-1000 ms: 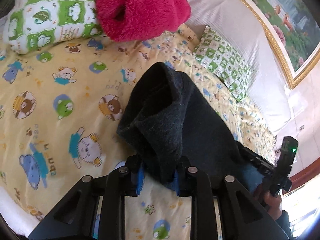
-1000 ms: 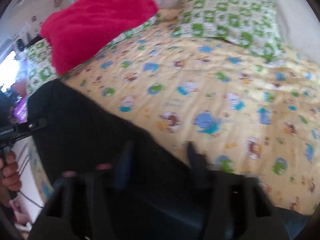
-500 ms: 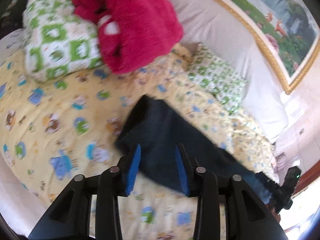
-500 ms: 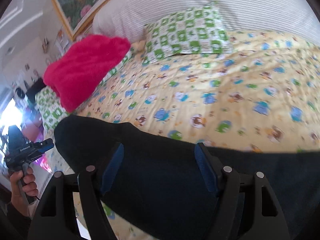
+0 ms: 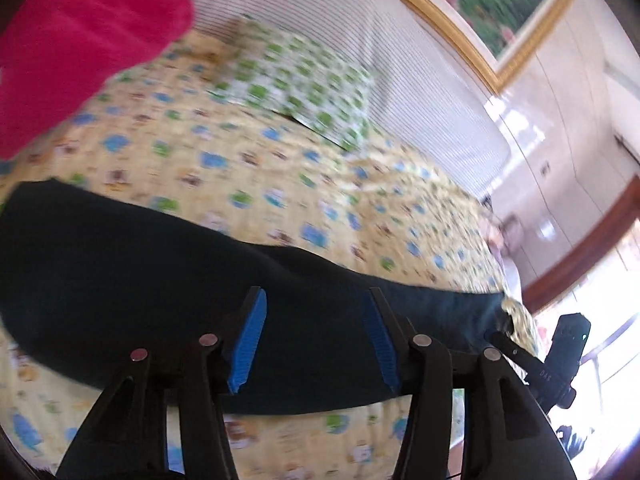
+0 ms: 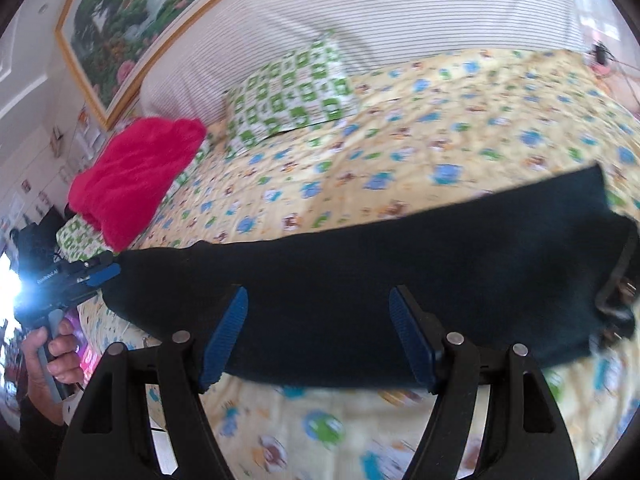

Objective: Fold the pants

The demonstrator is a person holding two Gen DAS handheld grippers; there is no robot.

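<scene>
The dark navy pants point(image 5: 160, 280) lie stretched flat in a long band across the yellow cartoon-print bedsheet point(image 5: 280, 168); they also show in the right wrist view point(image 6: 400, 264). My left gripper point(image 5: 314, 336) is open and empty, with its blue pads over the near edge of the pants. My right gripper point(image 6: 318, 336) is open and empty, also above the near edge. The right gripper shows at the far right of the left wrist view point(image 5: 560, 352). The left gripper, held in a hand, shows at the left of the right wrist view point(image 6: 72, 276).
A red plush blanket point(image 6: 136, 172) and a green-checked pillow point(image 6: 288, 92) lie at the head of the bed. A striped white headboard point(image 6: 380, 20) and a framed painting point(image 6: 132, 12) are behind. The bed's near edge is just below the pants.
The left gripper let go of the bunched pants and opened. Both grippers pulled back and apart, and the pants now lie spread flat on the bed.
</scene>
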